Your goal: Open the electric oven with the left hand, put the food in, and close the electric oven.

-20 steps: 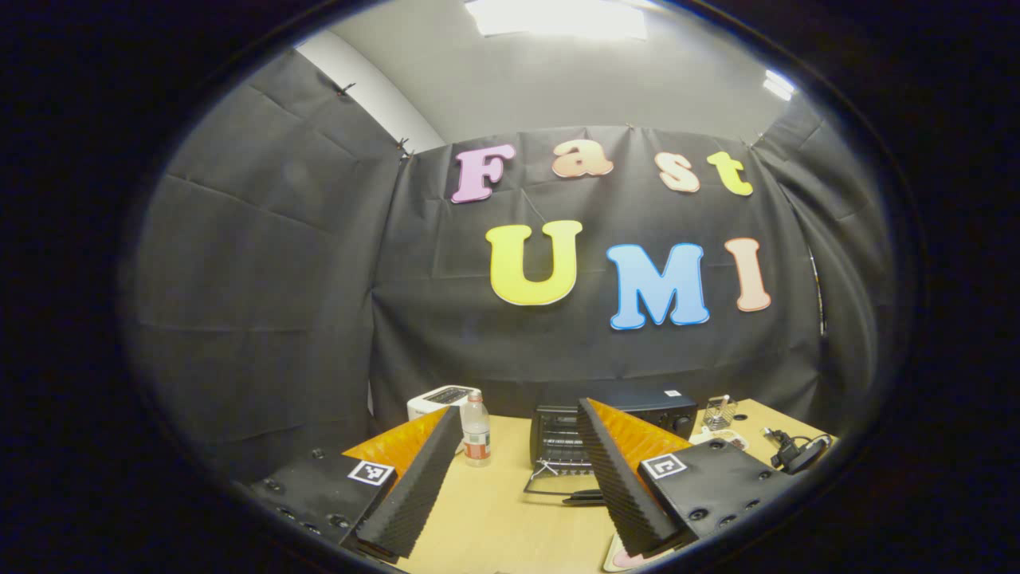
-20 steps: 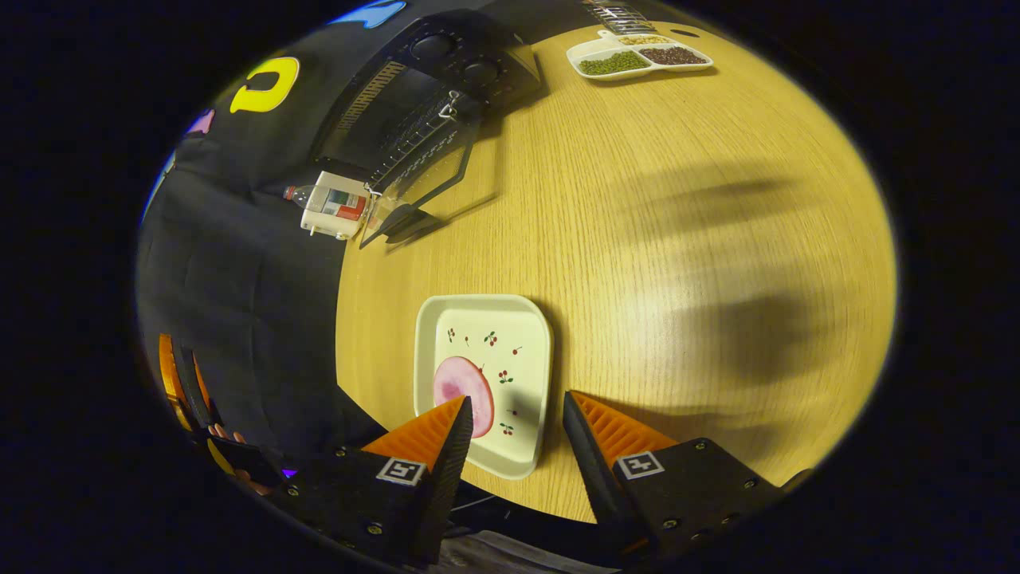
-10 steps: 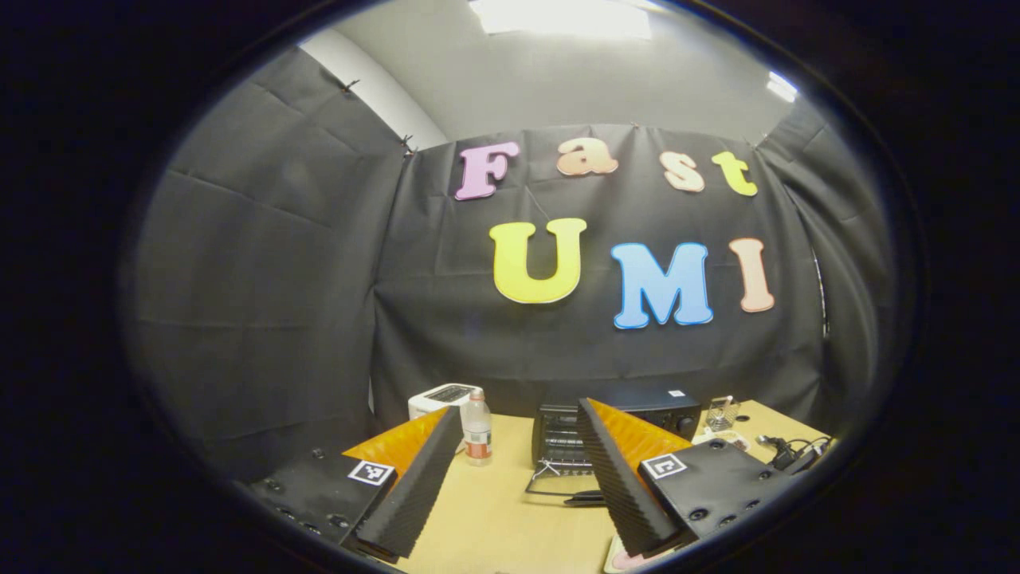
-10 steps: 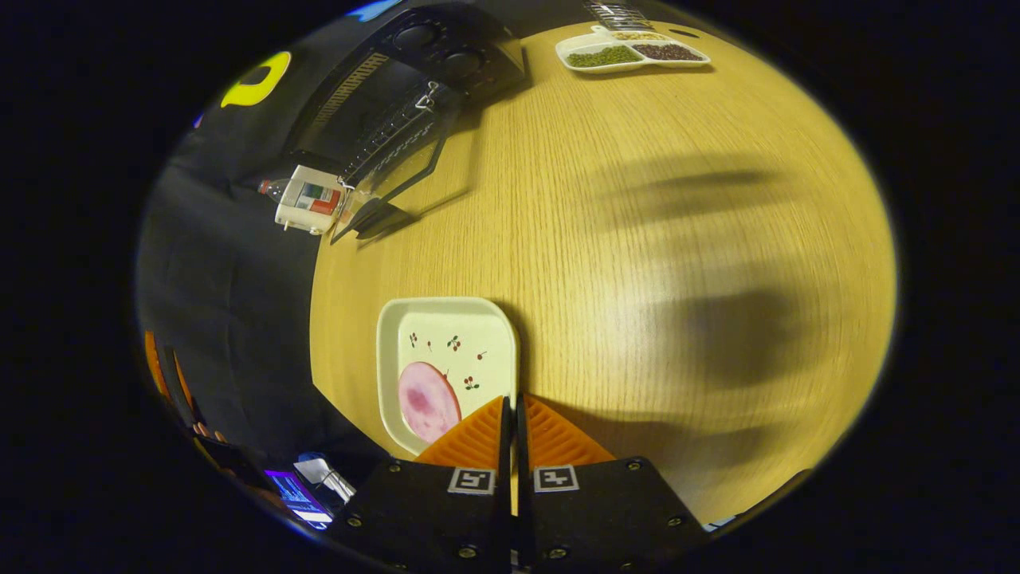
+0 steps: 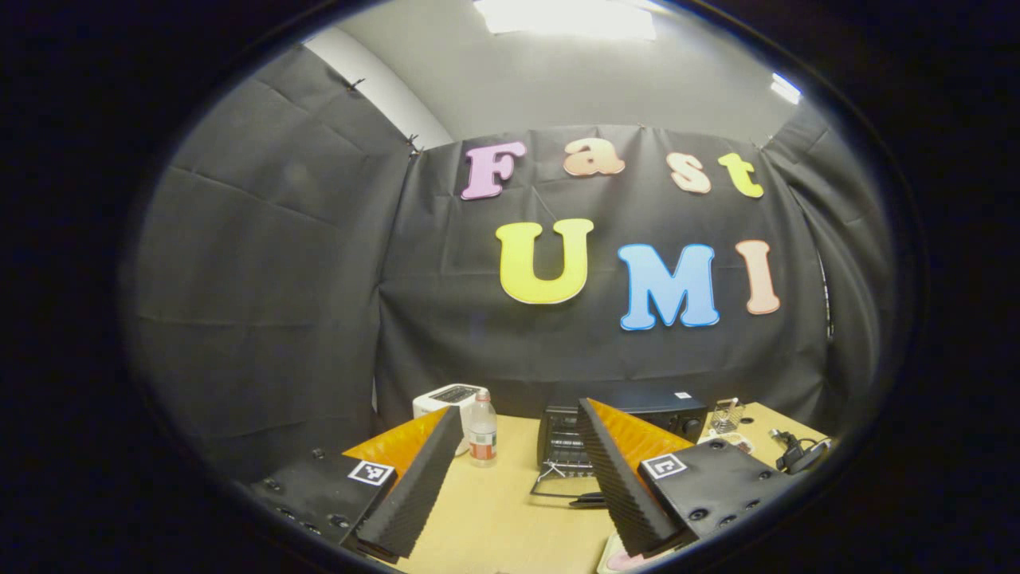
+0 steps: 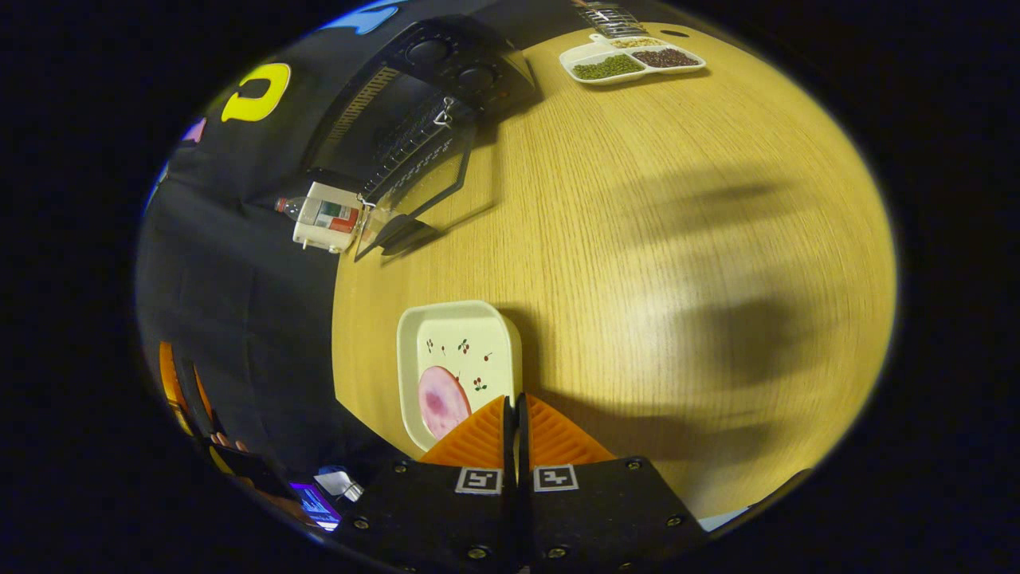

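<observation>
The black electric oven [image 5: 621, 426] stands at the back of the table with its glass door [image 5: 558, 490] folded down; the right gripper view shows the oven [image 6: 414, 104] and its lowered door [image 6: 422, 191] at upper left. A cream square plate [image 6: 458, 351] with a pink ham slice [image 6: 442, 401] lies near the table's edge. My right gripper [image 6: 514, 399] is shut on the plate's right rim. My left gripper [image 5: 518, 406] hangs open above the table's near side, pointing toward the oven, nothing between its fingers. The plate's corner [image 5: 617, 558] peeks below its right finger.
A white toaster [image 5: 446, 396] and a water bottle [image 5: 481, 430] stand left of the oven. A divided tray of beans [image 6: 629, 62] sits at the far side. Cables and a small rack [image 5: 725, 414] lie right of the oven. Bare wooden table [image 6: 637, 239] lies between the plate and the oven.
My right gripper went from open beside the plate to shut on its rim. The plate has shifted slightly with it. The left gripper has barely drifted.
</observation>
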The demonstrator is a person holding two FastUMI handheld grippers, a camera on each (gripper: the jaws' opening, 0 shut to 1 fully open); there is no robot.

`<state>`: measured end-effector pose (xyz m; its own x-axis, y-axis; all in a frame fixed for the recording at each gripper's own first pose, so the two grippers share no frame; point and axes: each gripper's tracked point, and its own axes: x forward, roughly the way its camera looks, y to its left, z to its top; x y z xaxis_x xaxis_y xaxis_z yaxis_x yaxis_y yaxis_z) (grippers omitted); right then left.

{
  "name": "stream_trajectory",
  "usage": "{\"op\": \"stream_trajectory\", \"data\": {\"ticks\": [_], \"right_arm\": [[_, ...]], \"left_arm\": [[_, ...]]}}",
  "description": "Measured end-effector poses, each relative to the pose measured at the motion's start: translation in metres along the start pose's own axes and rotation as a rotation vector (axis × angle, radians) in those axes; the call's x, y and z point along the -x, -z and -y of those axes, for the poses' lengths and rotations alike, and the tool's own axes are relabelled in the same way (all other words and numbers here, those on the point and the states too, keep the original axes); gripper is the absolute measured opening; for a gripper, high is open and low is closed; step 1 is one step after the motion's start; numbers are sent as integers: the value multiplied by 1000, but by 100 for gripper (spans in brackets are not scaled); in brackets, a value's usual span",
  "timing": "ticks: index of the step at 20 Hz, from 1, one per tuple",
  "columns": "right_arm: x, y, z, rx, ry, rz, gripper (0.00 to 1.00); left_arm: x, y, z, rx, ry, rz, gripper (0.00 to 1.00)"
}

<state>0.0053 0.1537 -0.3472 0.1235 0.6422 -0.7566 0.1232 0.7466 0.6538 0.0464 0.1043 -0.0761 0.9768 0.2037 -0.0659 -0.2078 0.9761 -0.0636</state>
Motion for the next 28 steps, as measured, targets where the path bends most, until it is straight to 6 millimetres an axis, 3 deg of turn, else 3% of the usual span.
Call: {"op": "stream_trajectory", "data": {"ticks": [4, 12, 14, 19, 20, 28], "right_arm": [[0, -23, -24, -81, -47, 82, 0], [-6, -94, -69, -253, -75, 305, 0], [-12, -112, -84, -322, -101, 349, 0], [-34, -148, -108, -462, -121, 434, 0], [-39, -154, -114, -494, -127, 451, 1], [-75, -196, -143, -664, -191, 561, 3]], "left_arm": [[-9, 5, -9, 7, -9, -8, 100], [-45, 16, -24, 4, 2, -35, 98], [-55, 18, -29, 7, 8, -36, 93], [-89, 32, -39, 20, 30, -62, 100], [-97, 34, -42, 18, 33, -65, 91], [-139, 45, -59, -5, 52, -88, 97]]}}
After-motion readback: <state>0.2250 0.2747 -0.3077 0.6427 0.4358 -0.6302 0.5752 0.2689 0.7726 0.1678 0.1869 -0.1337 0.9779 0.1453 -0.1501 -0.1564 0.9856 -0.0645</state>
